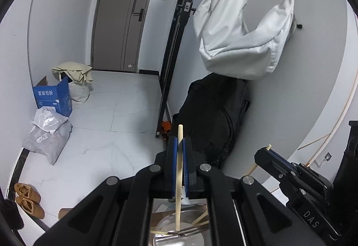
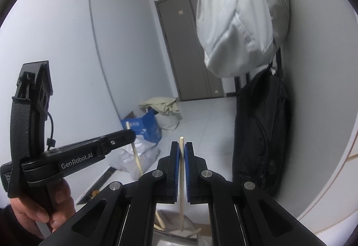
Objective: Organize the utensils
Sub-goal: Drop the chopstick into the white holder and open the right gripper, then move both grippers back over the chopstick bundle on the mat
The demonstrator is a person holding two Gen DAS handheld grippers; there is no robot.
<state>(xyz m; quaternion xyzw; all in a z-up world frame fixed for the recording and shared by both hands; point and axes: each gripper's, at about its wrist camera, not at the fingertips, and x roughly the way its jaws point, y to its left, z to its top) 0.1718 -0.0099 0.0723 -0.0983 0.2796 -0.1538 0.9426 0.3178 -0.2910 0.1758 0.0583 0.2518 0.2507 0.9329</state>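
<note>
Wooden chopsticks, one apiece — left gripper (image 1: 180,145) and right gripper (image 2: 181,149) each clamp one upright.

- The shiny metal bowl (image 1: 179,236) is mostly hidden behind the left tool's black frame.
- The hand (image 2: 42,208) holding the left tool is cut off by the picture's edge.
- Loose sticks (image 1: 201,219) in the bowl show only in small bits.

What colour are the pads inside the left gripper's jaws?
Blue pads, clearest in the left wrist view.
</note>
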